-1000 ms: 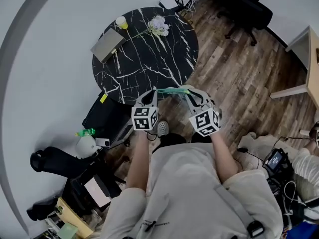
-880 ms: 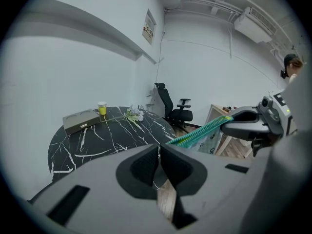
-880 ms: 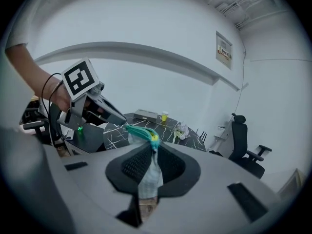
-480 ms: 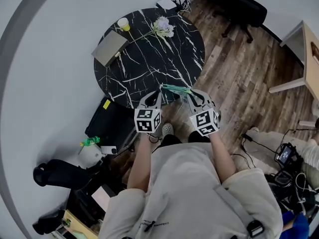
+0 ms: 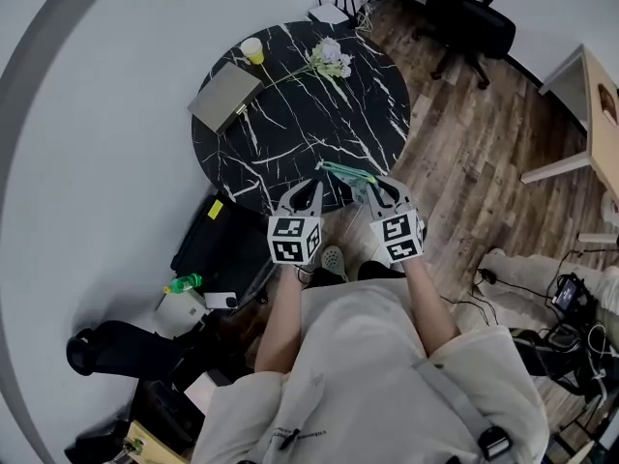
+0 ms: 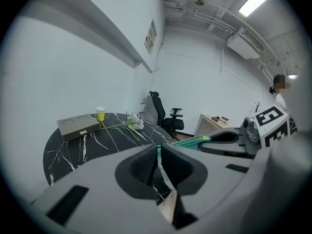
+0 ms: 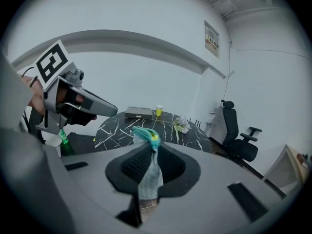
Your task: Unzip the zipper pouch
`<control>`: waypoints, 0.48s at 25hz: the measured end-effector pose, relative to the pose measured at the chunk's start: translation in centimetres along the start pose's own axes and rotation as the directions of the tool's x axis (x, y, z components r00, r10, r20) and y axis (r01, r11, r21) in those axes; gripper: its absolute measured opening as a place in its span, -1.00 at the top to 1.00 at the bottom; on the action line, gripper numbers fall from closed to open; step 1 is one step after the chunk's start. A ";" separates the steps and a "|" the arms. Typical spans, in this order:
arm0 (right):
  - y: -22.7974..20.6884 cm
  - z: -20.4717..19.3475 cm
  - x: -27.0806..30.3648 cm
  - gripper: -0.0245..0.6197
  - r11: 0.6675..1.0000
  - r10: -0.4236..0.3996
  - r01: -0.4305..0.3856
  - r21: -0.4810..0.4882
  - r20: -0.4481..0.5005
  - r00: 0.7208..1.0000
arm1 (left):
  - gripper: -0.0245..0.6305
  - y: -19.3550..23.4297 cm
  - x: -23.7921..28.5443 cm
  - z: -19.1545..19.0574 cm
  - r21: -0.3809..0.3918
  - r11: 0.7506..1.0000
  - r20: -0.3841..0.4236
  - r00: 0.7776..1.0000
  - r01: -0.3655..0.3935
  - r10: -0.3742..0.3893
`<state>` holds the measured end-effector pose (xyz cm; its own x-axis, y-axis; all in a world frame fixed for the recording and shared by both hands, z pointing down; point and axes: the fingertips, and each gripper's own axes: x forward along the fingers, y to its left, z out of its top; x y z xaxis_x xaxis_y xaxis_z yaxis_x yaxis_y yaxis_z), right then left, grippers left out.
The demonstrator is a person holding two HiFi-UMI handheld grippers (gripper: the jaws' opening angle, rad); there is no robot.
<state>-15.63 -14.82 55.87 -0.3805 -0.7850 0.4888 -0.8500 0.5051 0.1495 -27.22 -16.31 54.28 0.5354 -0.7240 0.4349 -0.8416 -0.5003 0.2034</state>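
Observation:
A pale green zipper pouch (image 5: 345, 173) hangs in the air between my two grippers, over the near edge of the round black marble table (image 5: 290, 124). My left gripper (image 5: 311, 190) is shut on a thin green strip at the pouch's zipper end (image 6: 158, 152). From there the green zipper line (image 6: 194, 140) runs right to my right gripper (image 6: 229, 137). The right gripper (image 7: 150, 152) is shut on the pouch's checked fabric (image 7: 147, 175), with its bunched green top (image 7: 145, 133) above the jaws. I cannot tell whether the left jaws pinch the slider's pull or the fabric.
On the table's far side are a grey box (image 5: 225, 97), a yellow cup (image 5: 252, 50) and a flower sprig (image 5: 329, 56). An office chair (image 5: 476, 22) stands beyond. A black bag (image 5: 218, 249) and a green bottle (image 5: 184, 283) lie on the floor at left, a wooden desk (image 5: 595, 104) at right.
Both grippers have carried the pouch forward, nearer the table's near edge, and stand a little closer together. Both grips are unchanged.

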 end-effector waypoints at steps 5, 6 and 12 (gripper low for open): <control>1.5 1.0 1.4 0.79 0.998 -0.015 0.015 0.054 0.008 1.000 | 0.84 1.4 -1.1 0.6 -0.009 1.000 0.031 1.000 0.005 -0.004; 1.9 1.2 1.6 0.79 0.998 -0.017 0.017 0.061 0.012 1.000 | 0.84 1.7 -1.3 0.6 -0.006 1.000 0.035 0.999 0.006 -0.005; 3.4 1.8 2.7 0.78 0.995 -0.027 0.024 0.094 0.025 0.999 | 0.85 2.8 -2.0 0.1 0.012 1.000 0.037 0.999 0.018 -0.019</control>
<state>-20.16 -15.85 56.15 -0.3664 -0.8069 0.4634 -0.8896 0.4497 0.0798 -30.62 -16.30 53.90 0.5532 -0.7318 0.3981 -0.8309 -0.5191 0.2004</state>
